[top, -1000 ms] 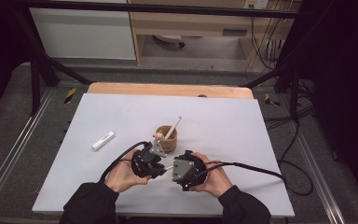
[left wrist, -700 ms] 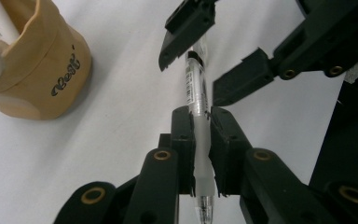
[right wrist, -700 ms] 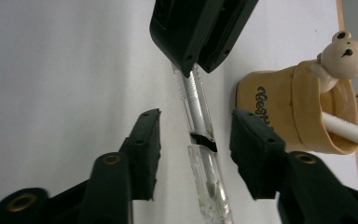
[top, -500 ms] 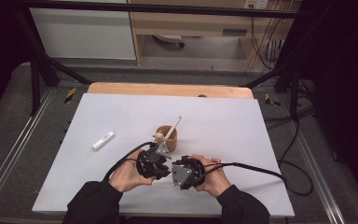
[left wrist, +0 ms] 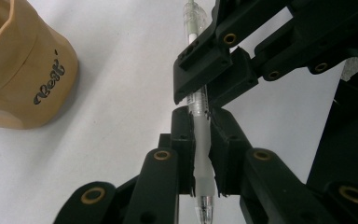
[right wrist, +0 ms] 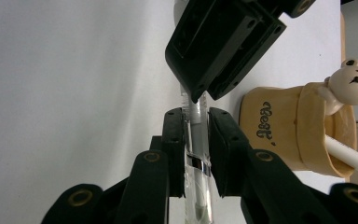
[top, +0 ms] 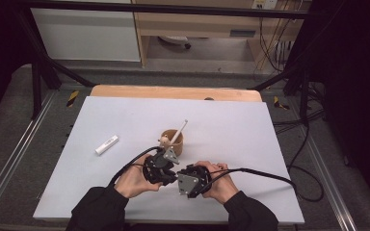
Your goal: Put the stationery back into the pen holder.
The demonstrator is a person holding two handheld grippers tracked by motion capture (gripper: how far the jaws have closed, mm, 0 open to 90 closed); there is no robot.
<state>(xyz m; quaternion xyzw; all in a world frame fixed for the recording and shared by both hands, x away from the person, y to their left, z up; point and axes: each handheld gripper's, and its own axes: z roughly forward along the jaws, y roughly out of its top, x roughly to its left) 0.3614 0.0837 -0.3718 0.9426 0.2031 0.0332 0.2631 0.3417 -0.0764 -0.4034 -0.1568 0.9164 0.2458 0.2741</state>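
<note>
Both grippers meet near the front edge of the desk (top: 270, 144), about mid-width, each on the same clear pen (left wrist: 199, 140). Left gripper (top: 158, 168): jaws nearly closed, pads clamped on the pen's frosted grip section, tip end poking out toward the camera in the left gripper view. Right gripper (top: 191, 180): jaws have just been closing w/ the pen between them; now pinched tight on the clear barrel by the metal clip, per the right gripper view. The 2 sets of jaws face each other nose to nose, almost touching, pen running straight through both, held off the desk.

Just behind the grippers, toward desk centre: tan pen cup (top: 172, 141) w/ dark lettering and a small bear figure (right wrist: 353, 85) on its rim, a white pen (top: 179, 132) leaning out of it. White marker (top: 106, 145) lies flat, well apart, toward the left edge. Both hands wrap the gripper bodies, dark sleeves at the front edge.
</note>
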